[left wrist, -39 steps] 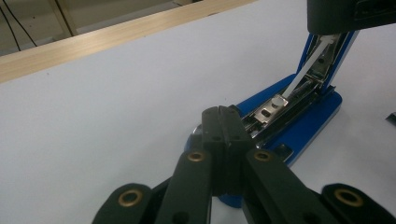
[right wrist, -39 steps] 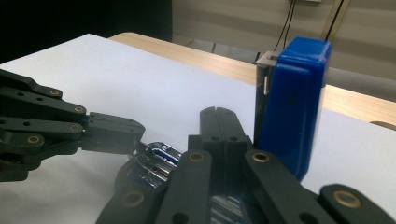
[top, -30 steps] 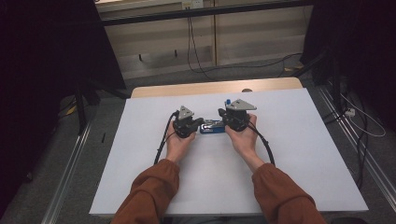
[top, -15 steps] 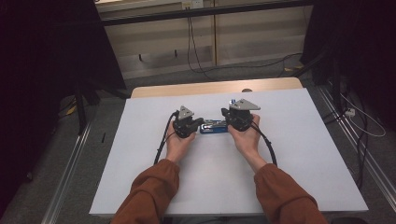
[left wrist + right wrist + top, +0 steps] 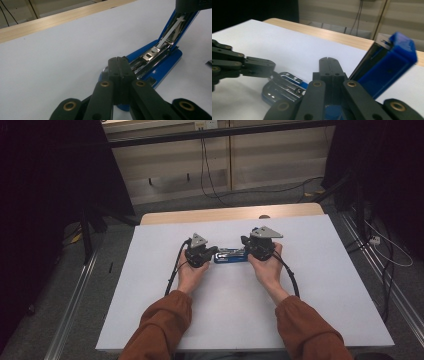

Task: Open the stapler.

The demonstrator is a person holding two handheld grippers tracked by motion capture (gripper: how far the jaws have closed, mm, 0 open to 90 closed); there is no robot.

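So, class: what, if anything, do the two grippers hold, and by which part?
Both jaw pairs look shut on the open blue metal stapler: the left gripper at the front tip of its base, the right gripper seemingly near the hinge end. The exact grip points are hidden.

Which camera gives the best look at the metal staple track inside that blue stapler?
The left gripper view: the stapler lies open, lid raised, track bare. The right gripper view shows its lid blurred and close. The high view shows a small blue shape between both grippers.
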